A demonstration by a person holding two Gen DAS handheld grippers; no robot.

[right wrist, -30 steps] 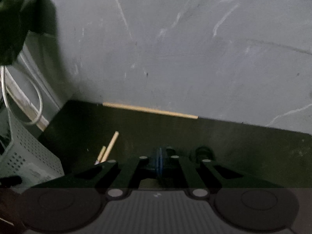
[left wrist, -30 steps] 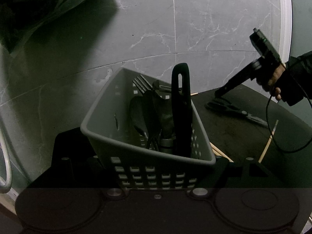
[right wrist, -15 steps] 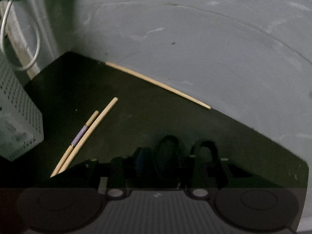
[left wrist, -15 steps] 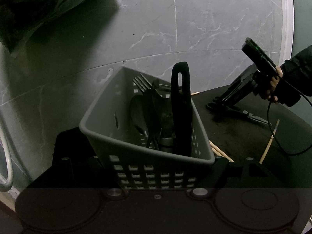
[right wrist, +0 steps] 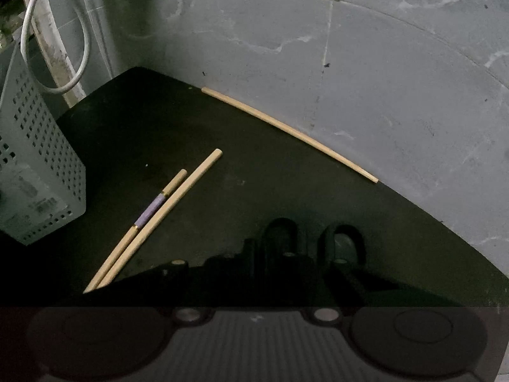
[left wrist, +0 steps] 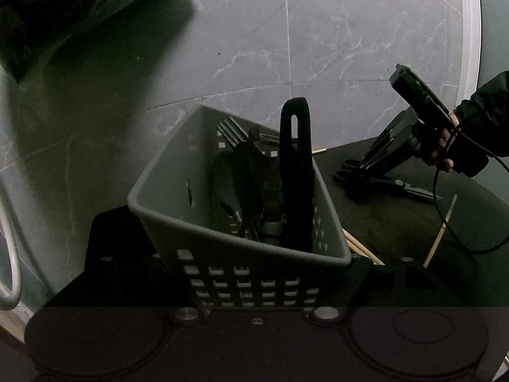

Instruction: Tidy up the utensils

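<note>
A grey perforated utensil basket [left wrist: 241, 273] stands between my left gripper's fingers, which press its sides; it holds dark forks, spoons and a black looped handle [left wrist: 296, 172]. It also shows in the right wrist view [right wrist: 35, 178] at the left. My right gripper [left wrist: 359, 172] points down at black scissors [left wrist: 397, 184] on the dark table. In the right wrist view its fingers [right wrist: 222, 264] stand around the scissors' handle loops [right wrist: 313, 238]; whether they pinch them is not clear. Two chopsticks [right wrist: 162, 213] lie left of it, one chopstick [right wrist: 286, 130] along the table's far edge.
The dark table [right wrist: 159, 127] ends against a grey marble wall [right wrist: 350, 63]. A white cable [right wrist: 54, 47] hangs at the back left. A loose chopstick [left wrist: 440, 232] lies at the right in the left wrist view. A dark plastic bag [left wrist: 63, 9] hangs above left.
My right gripper has lowered and tilted down onto the scissors' handles. Its view has swung down to the table. The left gripper and basket have hardly moved.
</note>
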